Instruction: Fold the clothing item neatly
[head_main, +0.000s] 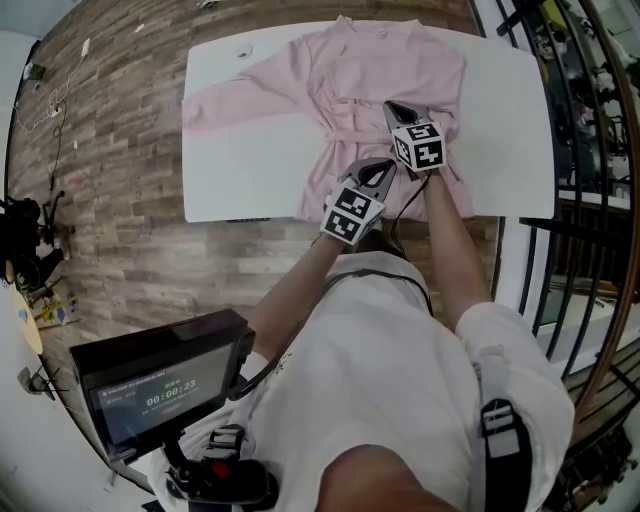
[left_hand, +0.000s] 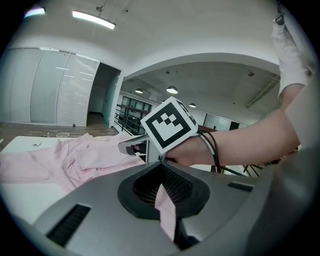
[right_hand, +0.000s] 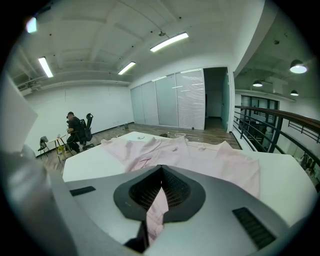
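Pink cloth sits pinched in the fully closed fingers of the left gripper and the right gripper, both above the shirt by the near edge of the surface. The shirt lies spread over the surface's right half, one sleeve reaching the left edge. Judgement: carry both pinches level and together toward the far edge, so the fold line runs straight.
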